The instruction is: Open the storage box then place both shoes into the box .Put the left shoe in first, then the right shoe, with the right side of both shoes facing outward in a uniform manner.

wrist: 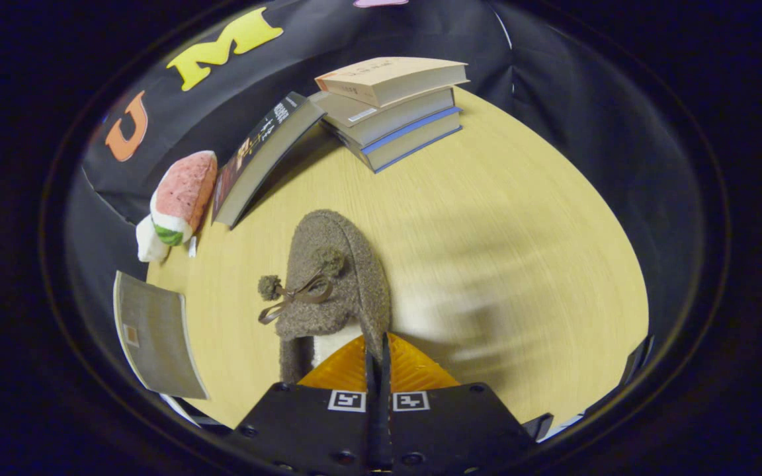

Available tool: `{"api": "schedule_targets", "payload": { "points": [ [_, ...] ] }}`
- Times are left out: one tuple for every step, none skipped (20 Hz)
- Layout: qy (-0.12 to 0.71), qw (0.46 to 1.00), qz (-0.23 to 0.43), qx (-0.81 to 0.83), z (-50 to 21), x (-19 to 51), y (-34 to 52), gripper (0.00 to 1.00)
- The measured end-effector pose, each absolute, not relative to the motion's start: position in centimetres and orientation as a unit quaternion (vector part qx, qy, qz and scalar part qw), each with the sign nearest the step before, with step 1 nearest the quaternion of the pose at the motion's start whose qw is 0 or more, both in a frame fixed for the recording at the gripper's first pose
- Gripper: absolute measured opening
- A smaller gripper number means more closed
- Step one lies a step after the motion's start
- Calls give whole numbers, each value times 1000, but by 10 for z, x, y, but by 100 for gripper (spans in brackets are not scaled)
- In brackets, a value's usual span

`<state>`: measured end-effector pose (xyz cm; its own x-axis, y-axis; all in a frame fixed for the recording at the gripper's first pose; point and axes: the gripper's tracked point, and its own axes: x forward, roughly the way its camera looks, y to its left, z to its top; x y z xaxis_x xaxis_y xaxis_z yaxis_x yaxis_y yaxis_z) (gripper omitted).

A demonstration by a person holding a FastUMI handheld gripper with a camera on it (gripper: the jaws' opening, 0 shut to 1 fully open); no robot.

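A brown fuzzy shoe [335,277] with a pom-pom bow and white lining points its toe away from me, over the wooden table [487,218]. My gripper [378,354] is shut, its fingers pressed together on the right-hand rim of the shoe's opening near the heel. The heel end is hidden behind the fingers. A grey flat panel [153,334] with a small square mark, perhaps part of the storage box, stands to the left of the shoe at the table's near edge.
A stack of three books [391,109] lies at the far side of the table. Another book [258,155] leans against the stack on its left. A pink and white plush toy [179,198] sits at the left rim. Bare tabletop lies right of the shoe.
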<state>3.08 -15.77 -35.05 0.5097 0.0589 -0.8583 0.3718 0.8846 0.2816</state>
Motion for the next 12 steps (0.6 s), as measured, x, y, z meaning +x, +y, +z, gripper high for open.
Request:
{"api": "schedule_targets", "payload": {
  "points": [
    [484, 840, -94, 228, -345, 29, -154, 0],
    [482, 839, -94, 234, -338, 27, -149, 0],
    [478, 839, -94, 242, -330, 26, -143, 0],
    [473, 840, -94, 248, -321, 25, -137, 0],
    [469, 841, -95, 253, -312, 24, -130, 0],
    [465, 843, -97, 254, -303, 22, -123, 0],
    [461, 844, -99, 256, -294, 22, -115, 0],
    [458, 845, -99, 257, -284, 21, -105, 0],
    [455, 847, -99, 257, -274, 20, -94, 0],
    [452, 849, -97, 257, -263, 20, -81, 0],
    [448, 851, -93, 257, -251, 20, -67, 0],
    [442, 854, -88, 258, -240, 21, -51, 0]
  ]
}}
